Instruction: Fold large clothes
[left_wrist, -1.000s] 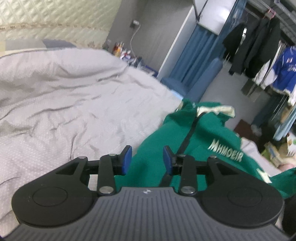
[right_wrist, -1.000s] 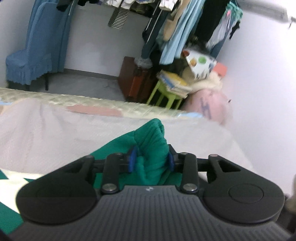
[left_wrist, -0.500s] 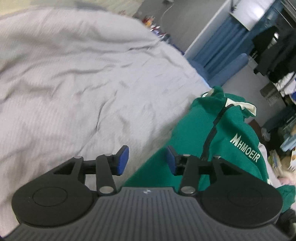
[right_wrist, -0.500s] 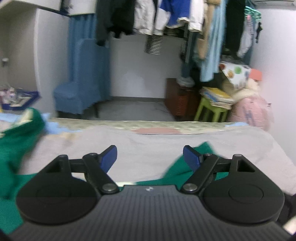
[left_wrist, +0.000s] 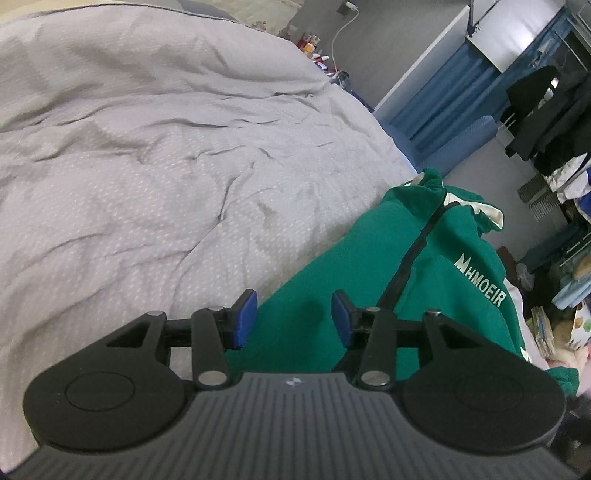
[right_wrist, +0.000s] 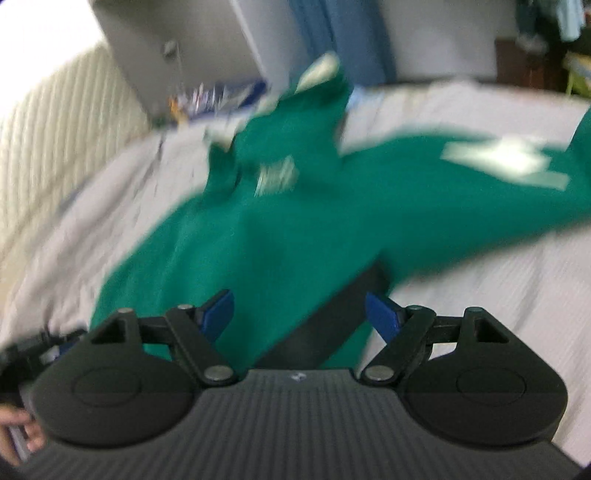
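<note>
Left wrist view: the left claw (left_wrist: 294, 319) hangs apart and empty over the green jacket (left_wrist: 373, 295) on the bed (left_wrist: 147, 166). Right wrist view, blurred: the right claw (right_wrist: 300, 315) gapes empty above it; better to pinch an edge squarely.

My bed is covered by a wrinkled pale grey quilt (left_wrist: 147, 155). Past its far edge I see a blue curtain (left_wrist: 439, 92) and a blue padded chair (left_wrist: 461, 140) against the wall. Dark coats (left_wrist: 543, 122) hang from a rail on the right. Small bottles (left_wrist: 314, 46) stand beyond the bed's corner, with a white cable (left_wrist: 341, 24) running up the wall.
</note>
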